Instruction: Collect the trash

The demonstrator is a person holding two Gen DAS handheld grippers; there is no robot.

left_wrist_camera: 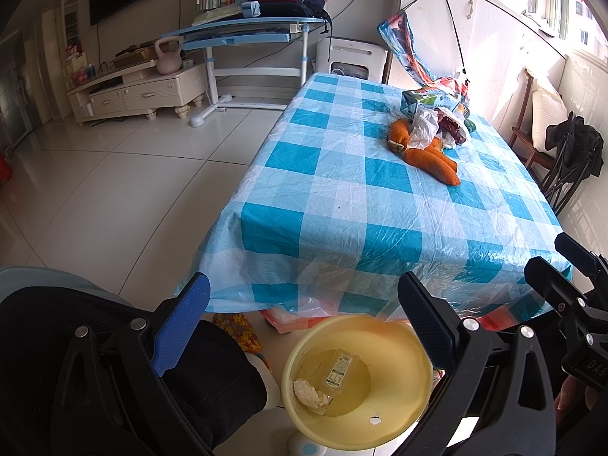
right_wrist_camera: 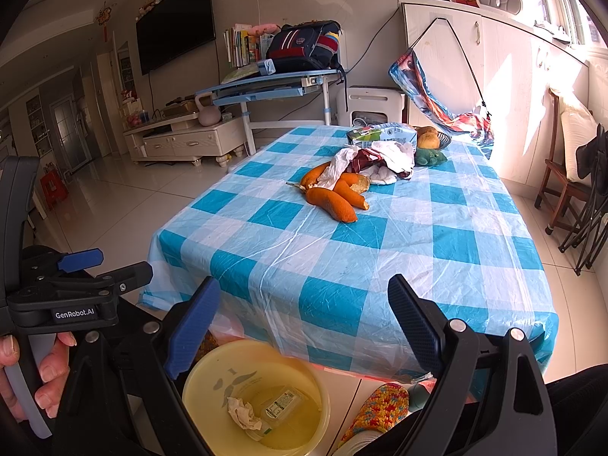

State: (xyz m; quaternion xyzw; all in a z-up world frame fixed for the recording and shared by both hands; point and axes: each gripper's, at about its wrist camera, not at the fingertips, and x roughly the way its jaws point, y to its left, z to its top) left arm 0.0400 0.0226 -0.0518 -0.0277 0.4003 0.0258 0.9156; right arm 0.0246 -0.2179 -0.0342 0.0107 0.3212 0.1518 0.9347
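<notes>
The fingers of the left gripper (left_wrist_camera: pixel 304 319), one blue-padded and one black-ribbed, stood wide apart with nothing between them, and the fingers of the right gripper (right_wrist_camera: pixel 304 323) were spread just as wide and equally empty. Both grippers hung near the front edge of the surface (right_wrist_camera: pixel 380 250), a table draped in a blue-and-white checked plastic cloth, and both pointed down over a round yellow plastic bin (left_wrist_camera: pixel 414 410) standing on the white tiled floor (left_wrist_camera: pixel 114 197) just in front of that edge. Inside the bin lay a crumpled white tissue (right_wrist_camera: pixel 243 412) and, touching it, a small clear plastic package with a printed label (right_wrist_camera: pixel 283 402). Toward the far side of the surface sat a heap of trash: curled orange peels (right_wrist_camera: pixel 334 197), a crumpled white plastic bag (right_wrist_camera: pixel 338 169) lying partly over them, and a green-and-white drink carton (right_wrist_camera: pixel 380 135) on its side behind. A hand (right_wrist_camera: pixel 41 376) gripped the left gripper's handle at the left edge of the right wrist view. A foot in a multicoloured knitted slipper (right_wrist_camera: pixel 376 410) rested on the floor beside the bin.
</notes>
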